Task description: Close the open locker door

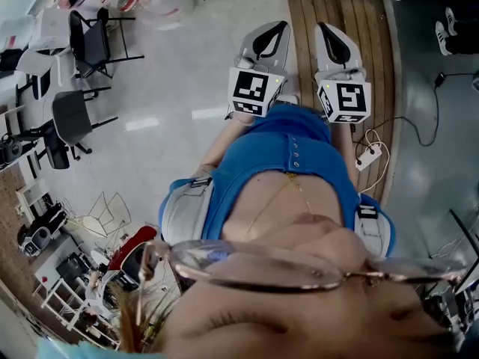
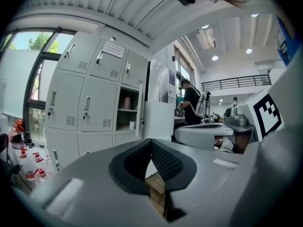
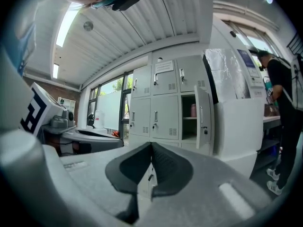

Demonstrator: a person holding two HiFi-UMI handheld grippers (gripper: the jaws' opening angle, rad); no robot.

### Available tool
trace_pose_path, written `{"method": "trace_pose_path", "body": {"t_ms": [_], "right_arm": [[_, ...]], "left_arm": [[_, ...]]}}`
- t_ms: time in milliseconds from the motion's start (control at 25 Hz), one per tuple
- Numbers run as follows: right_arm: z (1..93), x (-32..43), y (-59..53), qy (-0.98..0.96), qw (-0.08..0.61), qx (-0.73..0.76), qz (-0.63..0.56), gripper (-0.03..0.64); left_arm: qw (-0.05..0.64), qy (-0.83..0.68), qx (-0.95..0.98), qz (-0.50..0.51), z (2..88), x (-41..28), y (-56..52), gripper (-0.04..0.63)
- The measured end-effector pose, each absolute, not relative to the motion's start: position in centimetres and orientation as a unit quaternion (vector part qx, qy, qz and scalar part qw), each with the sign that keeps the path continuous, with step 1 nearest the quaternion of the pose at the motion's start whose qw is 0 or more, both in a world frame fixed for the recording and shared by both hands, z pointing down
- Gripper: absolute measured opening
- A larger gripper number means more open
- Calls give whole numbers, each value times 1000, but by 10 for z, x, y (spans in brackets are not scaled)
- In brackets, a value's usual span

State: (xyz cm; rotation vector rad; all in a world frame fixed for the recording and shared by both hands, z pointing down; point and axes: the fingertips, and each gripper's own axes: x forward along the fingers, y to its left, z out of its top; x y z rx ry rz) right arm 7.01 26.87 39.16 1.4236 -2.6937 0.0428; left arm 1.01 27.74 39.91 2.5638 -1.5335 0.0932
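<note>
A bank of grey lockers (image 2: 90,93) stands ahead at some distance. One middle compartment is open, and its door (image 2: 138,113) swings out to the right. A pink bottle (image 2: 127,103) stands on the shelf inside. The right gripper view shows the same open door (image 3: 203,115) and the pink bottle (image 3: 193,110). My left gripper (image 2: 151,142) is shut with nothing in it, and my right gripper (image 3: 151,145) is shut and empty too. Both point roughly level at the lockers and touch nothing. In the head view the left gripper (image 1: 277,27) and the right gripper (image 1: 325,28) are held side by side before a blue shirt.
A tall white cabinet (image 2: 160,108) stands just right of the open door. A person in black (image 3: 280,103) stands further right at a counter. Black chairs (image 1: 86,47) stand on the left, a power strip with cable (image 1: 369,155) lies on the right floor, and a wooden strip (image 1: 340,6) runs ahead.
</note>
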Motion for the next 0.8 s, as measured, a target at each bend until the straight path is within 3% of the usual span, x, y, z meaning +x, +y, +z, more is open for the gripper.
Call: {"method": "trace_pose_path", "body": {"t_ms": [800], "right_arm": [[382, -1, 118, -856, 20, 517, 2, 2]], "left_arm": [[59, -445, 892, 52, 398, -64, 125, -5]]}}
